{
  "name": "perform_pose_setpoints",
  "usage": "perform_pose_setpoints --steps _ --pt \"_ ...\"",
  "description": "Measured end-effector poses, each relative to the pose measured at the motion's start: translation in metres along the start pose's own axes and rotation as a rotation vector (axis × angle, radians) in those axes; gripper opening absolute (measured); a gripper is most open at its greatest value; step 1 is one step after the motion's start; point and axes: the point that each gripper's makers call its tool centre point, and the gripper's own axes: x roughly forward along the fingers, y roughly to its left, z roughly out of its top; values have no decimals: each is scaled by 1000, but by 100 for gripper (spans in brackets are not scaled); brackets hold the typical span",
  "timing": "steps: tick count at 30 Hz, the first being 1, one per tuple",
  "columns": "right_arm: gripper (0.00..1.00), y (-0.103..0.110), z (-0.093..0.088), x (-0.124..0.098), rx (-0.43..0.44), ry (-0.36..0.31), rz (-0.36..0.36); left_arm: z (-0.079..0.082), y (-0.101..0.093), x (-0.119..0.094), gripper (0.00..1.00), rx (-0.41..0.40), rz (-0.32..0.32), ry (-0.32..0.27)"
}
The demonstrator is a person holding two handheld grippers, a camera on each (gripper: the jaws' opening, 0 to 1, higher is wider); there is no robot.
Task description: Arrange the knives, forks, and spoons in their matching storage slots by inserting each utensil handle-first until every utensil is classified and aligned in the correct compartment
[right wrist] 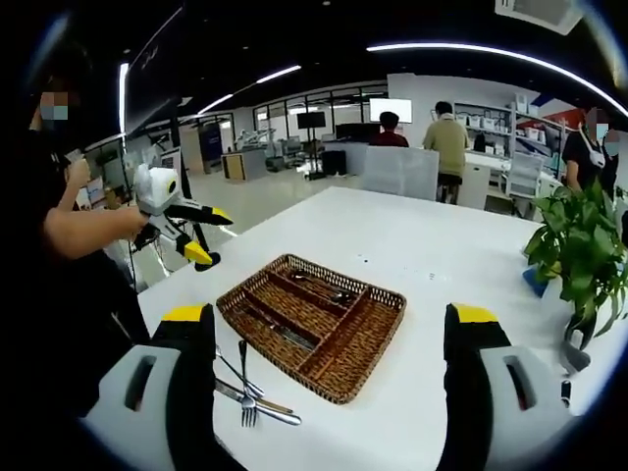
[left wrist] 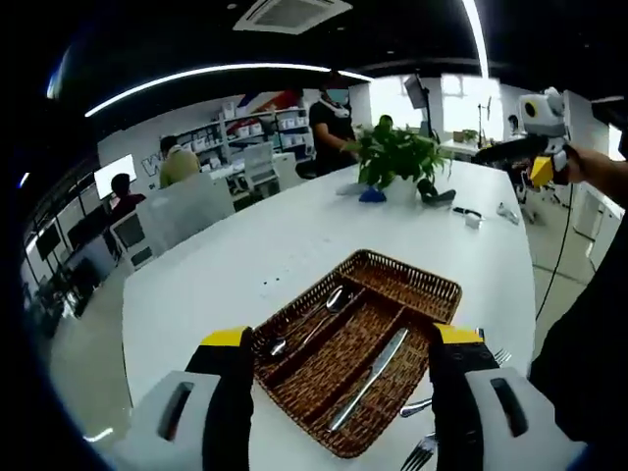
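A long white table (right wrist: 432, 265) is standing in an open office. Ceiling light strips (left wrist: 206, 74) are glowing overhead, a potted plant (left wrist: 397, 157) is sitting at the table's far end, and what look like storage shelves (left wrist: 250, 132) are lining the back wall.

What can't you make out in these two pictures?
- Loose utensils beside the wicker tray: left gripper view, partly behind the left gripper; count unclear.
- Same pile: right gripper view, overlapping; types partly unclear.
- Spoons in tray: too small to count.

knife (left wrist: 370, 378) in tray (left wrist: 407, 280), forks (right wrist: 245, 388) apparently beside
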Motion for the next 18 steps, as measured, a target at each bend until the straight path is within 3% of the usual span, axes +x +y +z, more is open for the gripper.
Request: perform_pose_setpoints --steps 5,8,12,15,18 --pt "100 3 -3 -1 -6 -1 -1 8 -6 -23 87 -48 29 -56" --pt "100 4 -3 -2 -5 -8 -4 8 -7 -32 100 -62 55 -53" --pt "100 4 -11 0 -13 10 -5 -1 -4 -44 100 -75 106 -40" --pt "100 3 -16 1 -19 31 -15 -17 0 -52 100 -105 148 3" --pt "100 2 -15 0 -20 32 -20 -16 -2 -61 100 -127 152 -18"
